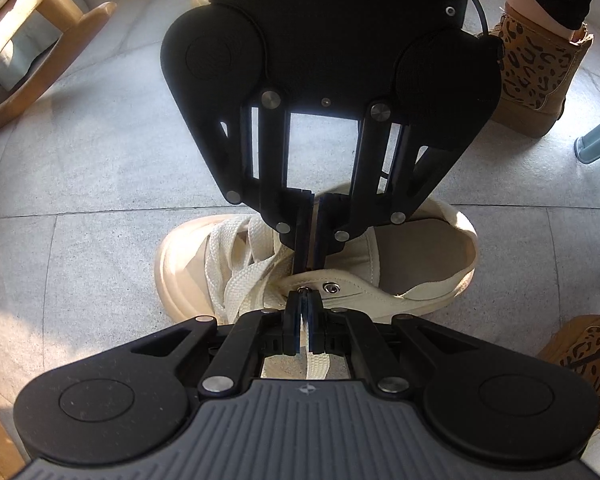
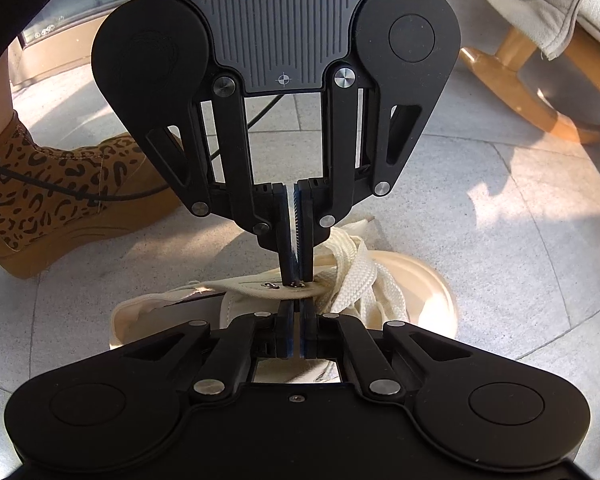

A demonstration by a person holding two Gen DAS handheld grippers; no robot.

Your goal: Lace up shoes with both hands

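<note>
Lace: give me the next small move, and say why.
Probably ease the left tongs forward to feed the lace through the eyelet: they are shut on the lace, their tips sit at that eyelet, and the right tongs are shut just beyond it.

A home's sunlit sitting area: grey stone floor tiles (image 1: pixel 80 184), a wooden rocking chair (image 2: pixel 540 92) with a pale cushion, a person's leopard-print boots (image 1: pixel 540 76) nearby
</note>
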